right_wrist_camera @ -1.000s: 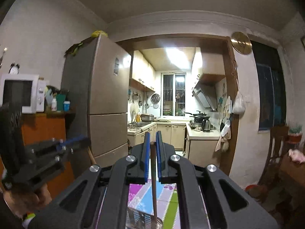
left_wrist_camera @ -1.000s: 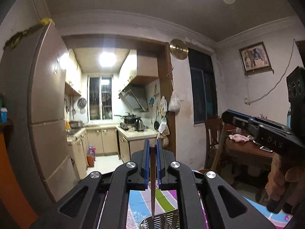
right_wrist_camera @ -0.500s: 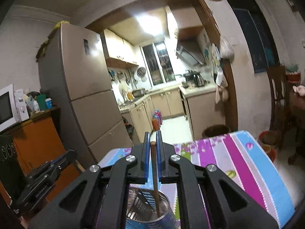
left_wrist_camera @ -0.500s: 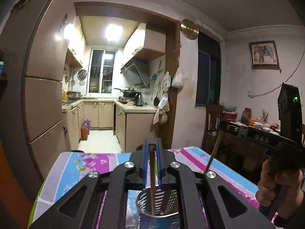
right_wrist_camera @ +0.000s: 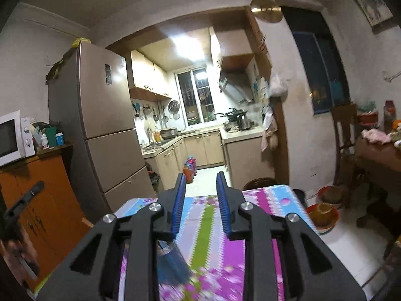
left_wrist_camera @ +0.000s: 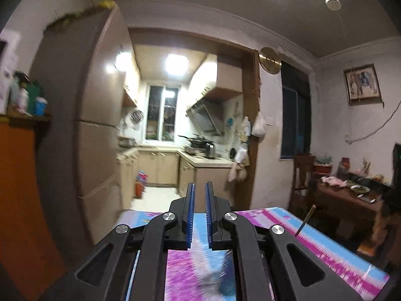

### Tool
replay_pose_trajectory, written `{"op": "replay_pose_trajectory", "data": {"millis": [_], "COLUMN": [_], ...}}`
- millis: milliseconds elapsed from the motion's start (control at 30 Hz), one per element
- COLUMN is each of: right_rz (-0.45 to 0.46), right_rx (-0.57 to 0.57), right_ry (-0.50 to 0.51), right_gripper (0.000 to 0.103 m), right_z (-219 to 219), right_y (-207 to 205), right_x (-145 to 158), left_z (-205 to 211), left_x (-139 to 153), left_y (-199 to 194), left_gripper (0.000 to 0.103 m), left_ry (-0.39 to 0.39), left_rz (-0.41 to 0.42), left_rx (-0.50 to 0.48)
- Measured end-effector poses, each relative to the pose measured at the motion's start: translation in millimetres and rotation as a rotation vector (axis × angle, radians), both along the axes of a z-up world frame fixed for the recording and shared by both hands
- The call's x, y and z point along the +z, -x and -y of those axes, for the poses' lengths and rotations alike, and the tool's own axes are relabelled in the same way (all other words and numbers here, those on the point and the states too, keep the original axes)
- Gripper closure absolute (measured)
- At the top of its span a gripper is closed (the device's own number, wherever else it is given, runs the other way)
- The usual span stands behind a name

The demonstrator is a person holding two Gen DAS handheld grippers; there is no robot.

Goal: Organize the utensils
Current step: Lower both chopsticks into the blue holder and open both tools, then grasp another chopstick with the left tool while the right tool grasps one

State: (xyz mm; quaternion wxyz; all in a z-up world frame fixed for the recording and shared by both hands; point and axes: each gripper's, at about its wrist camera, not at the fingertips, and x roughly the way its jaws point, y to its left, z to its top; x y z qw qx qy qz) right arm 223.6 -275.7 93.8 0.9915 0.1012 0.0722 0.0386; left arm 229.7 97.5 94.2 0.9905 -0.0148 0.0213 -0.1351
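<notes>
My left gripper (left_wrist_camera: 199,188) hovers low over the striped tablecloth (left_wrist_camera: 325,248); its blue pads stand close together with nothing between them. Below it lies a blurred blue-grey smear, the utensil holder (left_wrist_camera: 223,278). A thin chopstick (left_wrist_camera: 304,220) stands tilted over the table's right side; I cannot tell what holds it. My right gripper (right_wrist_camera: 201,183) is opening, and nothing sits between its pads. The blurred metal-and-blue holder (right_wrist_camera: 175,266) shows under its left finger. In the right wrist view a hand (right_wrist_camera: 15,250) carries the left gripper at the left edge.
A tall fridge (right_wrist_camera: 100,105) and an orange cabinet (right_wrist_camera: 37,200) with a microwave (right_wrist_camera: 8,138) stand left of the table. A wooden side table (left_wrist_camera: 351,200) and a chair (left_wrist_camera: 303,173) are on the right. Bowls (right_wrist_camera: 323,210) sit on the floor. The kitchen doorway lies ahead.
Each gripper had a chopstick between its pads; now neither shows one. The right jaws have spread. Both views have shifted, and the holder has blurred and slid low in them.
</notes>
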Motion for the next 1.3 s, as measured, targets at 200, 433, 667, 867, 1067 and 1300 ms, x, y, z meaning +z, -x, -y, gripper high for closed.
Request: {"op": "replay_pose_trajectory", "data": {"millis": [200, 433, 667, 867, 1067, 1300], "right_rz": [0.048, -0.001, -0.158, -0.234, -0.278, -0.317], "right_rx": [-0.116, -0.282, -0.25, -0.125, 0.01, 0.069], "right_ry": [0.114, 0.232, 0.224, 0.274, 0.285, 0.271], "right_gripper": [0.049, 0.022, 0.022, 0.046, 0.065, 0.081], "right_z": [26.3, 15.9, -21.4, -64.4, -100.8, -114.4], "right_y": [120.6, 223.5, 255.5, 261.9, 267.6, 266.6], "right_x": [-14.3, -61.5, -128.7, -174.7, -202.3, -215.4], "left_z": [-42.0, -32.0, 4.1, 48.8, 65.8, 75.9], "left_x": [-20.6, -73.2, -148.3, -197.3, -217.3, -234.9], "left_y": [104.7, 193.6, 244.1, 273.6, 269.1, 264.6], "left_gripper": [0.08, 0.066, 0.06, 0.066, 0.074, 0.079], "left_ry": [-0.074, -0.234, -0.183, -0.303, -0.304, -0.313], "left_rz": [-0.002, -0.066, -0.306, -0.374, -0.461, -0.487], "left_rx": [0.093, 0.119, -0.024, -0.08, -0.1, -0.093]}}
